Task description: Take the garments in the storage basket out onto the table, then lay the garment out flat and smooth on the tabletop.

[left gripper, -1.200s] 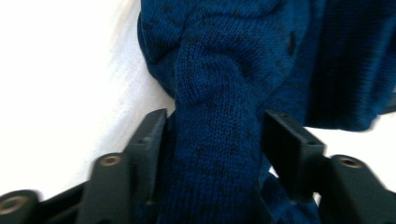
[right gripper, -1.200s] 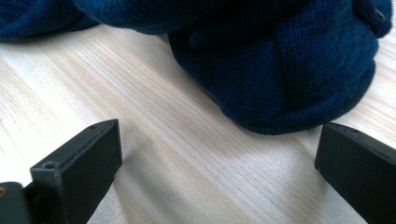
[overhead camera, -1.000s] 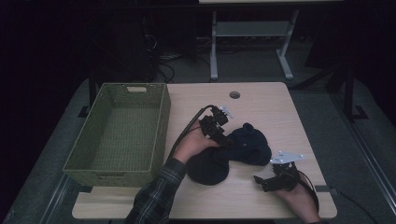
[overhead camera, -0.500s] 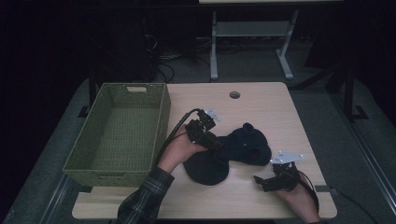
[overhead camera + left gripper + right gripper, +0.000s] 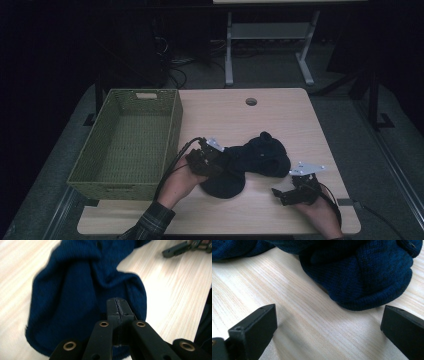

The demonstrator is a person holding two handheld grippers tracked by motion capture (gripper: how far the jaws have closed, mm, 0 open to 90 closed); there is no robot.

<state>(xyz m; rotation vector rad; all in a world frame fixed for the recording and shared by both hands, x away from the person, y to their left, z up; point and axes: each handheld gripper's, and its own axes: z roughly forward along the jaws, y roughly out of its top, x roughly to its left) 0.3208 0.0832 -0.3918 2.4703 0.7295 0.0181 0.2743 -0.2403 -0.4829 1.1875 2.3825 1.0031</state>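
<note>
**A pale wooden desk, a basket and a dark knit**

We look down on a light wood-grain desk (image 5: 280, 120) with rounded corners and a small round cable hole (image 5: 251, 101) near its far edge. On its left part we see a green woven basket (image 5: 172, 125), rectangular, with a handle slot in its far wall. Near the desk's middle, toward the near edge, lies a crumpled dark blue knitted garment (image 5: 260, 157), resting directly on the wood and apart from the basket.

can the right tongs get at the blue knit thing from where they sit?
Probably yes. The right tongs stand open on the table, and the right gripper view shows bare wood between them and the blue knit garment.
</note>
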